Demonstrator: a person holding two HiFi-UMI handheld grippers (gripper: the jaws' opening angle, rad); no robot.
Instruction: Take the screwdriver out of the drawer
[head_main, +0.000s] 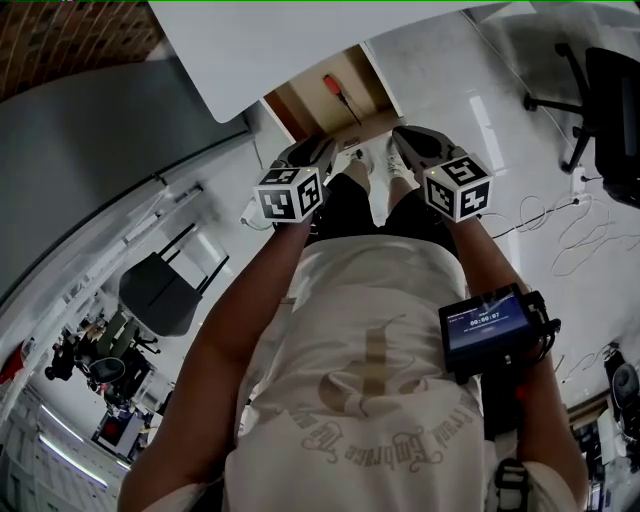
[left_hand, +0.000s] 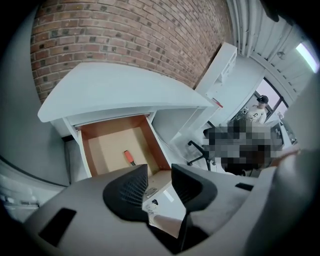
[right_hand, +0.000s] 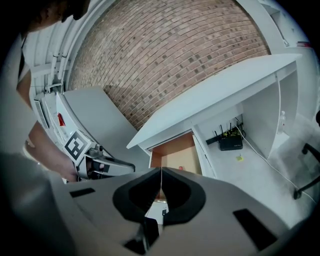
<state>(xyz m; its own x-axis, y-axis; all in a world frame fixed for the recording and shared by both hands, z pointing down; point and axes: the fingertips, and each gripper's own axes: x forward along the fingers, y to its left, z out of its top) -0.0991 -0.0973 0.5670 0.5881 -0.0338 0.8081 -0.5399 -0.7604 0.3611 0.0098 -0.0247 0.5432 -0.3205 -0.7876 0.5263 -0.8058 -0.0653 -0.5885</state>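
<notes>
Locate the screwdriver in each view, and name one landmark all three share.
Head view: screwdriver at upper centre, lying in the drawer.
Left gripper view: left of centre and slightly below, orange handle on the drawer floor.
Right gripper view: a faint reddish speck below centre.
Shared landmark: the open drawer.

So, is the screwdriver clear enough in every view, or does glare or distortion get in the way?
Head view: even light, some glare on the floor, screwdriver small but sharp in the drawer. Left gripper view: heavy fisheye, dark corners, screwdriver clear. Right gripper view: same fisheye; the jaws hide most of the drawer, screwdriver barely a speck.
</notes>
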